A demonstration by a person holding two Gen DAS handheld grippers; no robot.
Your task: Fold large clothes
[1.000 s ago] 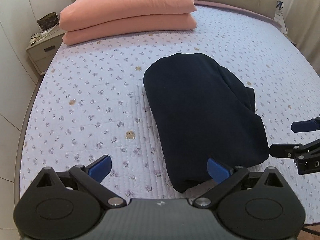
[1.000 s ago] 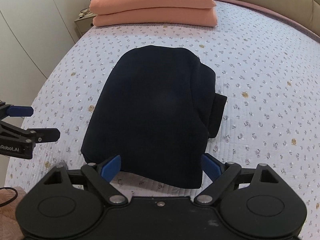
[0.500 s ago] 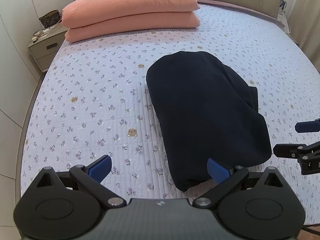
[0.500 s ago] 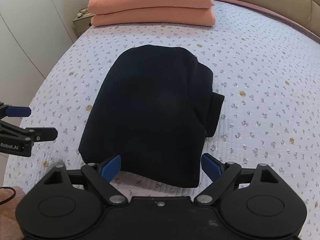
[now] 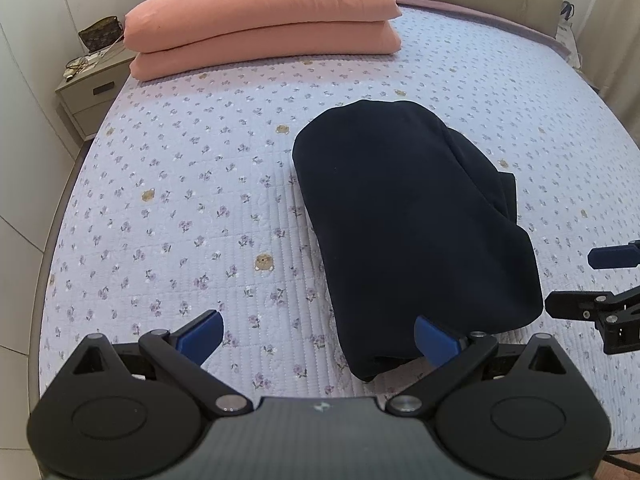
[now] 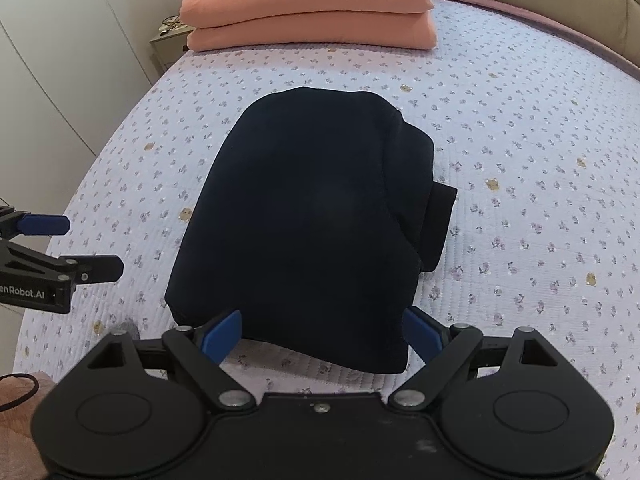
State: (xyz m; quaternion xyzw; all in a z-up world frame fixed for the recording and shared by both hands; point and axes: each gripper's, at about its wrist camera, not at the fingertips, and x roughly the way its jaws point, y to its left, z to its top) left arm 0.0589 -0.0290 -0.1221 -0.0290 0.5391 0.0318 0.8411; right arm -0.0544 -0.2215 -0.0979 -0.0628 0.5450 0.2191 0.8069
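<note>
Left claw (image 5: 318,334) view alone shows bag (image 5: 101,33).

The folded garment (image 6: 312,220) lies mid-bed (image 5: 180,200), the stacked quilt (image 5: 264,20) behind it, a nightstand (image 5: 88,92) left of the bed.

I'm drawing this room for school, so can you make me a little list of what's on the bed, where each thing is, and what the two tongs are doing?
bed cover: pale lilac quilt with small flowers
dark clothing: navy garment, folded into a bundle, mid-bed
bundle's right side: layers and an edge stick out
pink bedding: folded peach duvet at the head of the bed
beside bed: nightstand, small items on top
left tongs: open, empty, at the bundle's near left corner
right tongs: open, empty, at the bundle's near edge
fold: looks finished
</note>
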